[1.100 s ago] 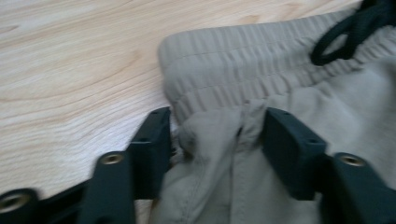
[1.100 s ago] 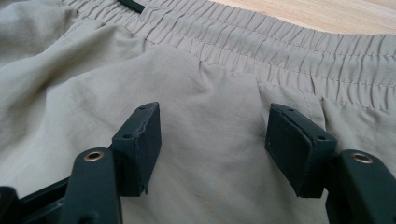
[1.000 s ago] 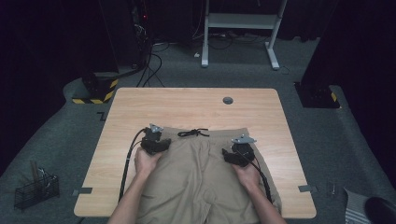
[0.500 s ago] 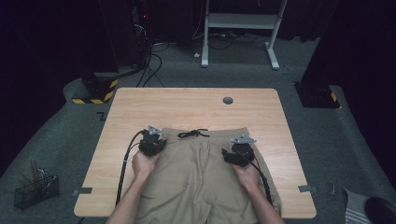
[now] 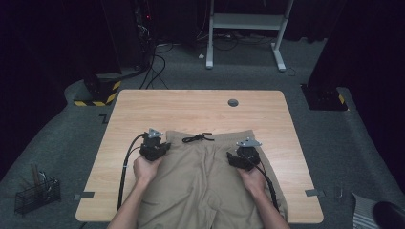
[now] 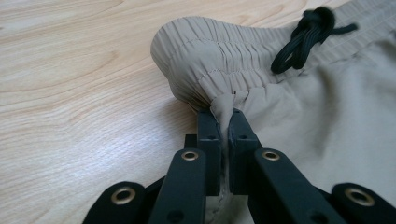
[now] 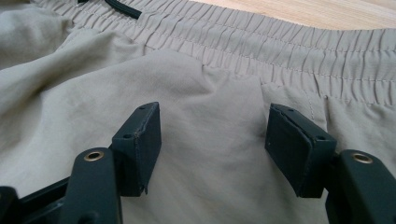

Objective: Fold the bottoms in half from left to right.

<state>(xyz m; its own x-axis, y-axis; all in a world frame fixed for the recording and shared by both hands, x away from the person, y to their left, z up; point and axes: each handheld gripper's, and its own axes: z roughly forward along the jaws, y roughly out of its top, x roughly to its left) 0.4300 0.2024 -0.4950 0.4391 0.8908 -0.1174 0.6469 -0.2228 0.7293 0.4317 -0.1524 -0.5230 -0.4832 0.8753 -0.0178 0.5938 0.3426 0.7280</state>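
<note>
Closing over the last second, my left gripper (image 6: 223, 122) now pinches the waistband corner of the beige fabric shorts (image 5: 205, 181).
Shorts lie flat on the light wooden table (image 5: 191, 107) — waistband away from me, legs toward me; my right gripper (image 7: 212, 140) hovers spread over the cloth.

shorts (image 5: 205, 176) on table's (image 5: 191, 107) near half, drawstring (image 5: 198, 138) seemingly mid-waistband

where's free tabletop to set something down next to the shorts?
Free: the far strip of the table between the waistband and the far edge, apart from the small round grommet; also the left margin beside the left gripper. Crowded: the near half, covered by the shorts, both forearms and the right gripper.
</note>
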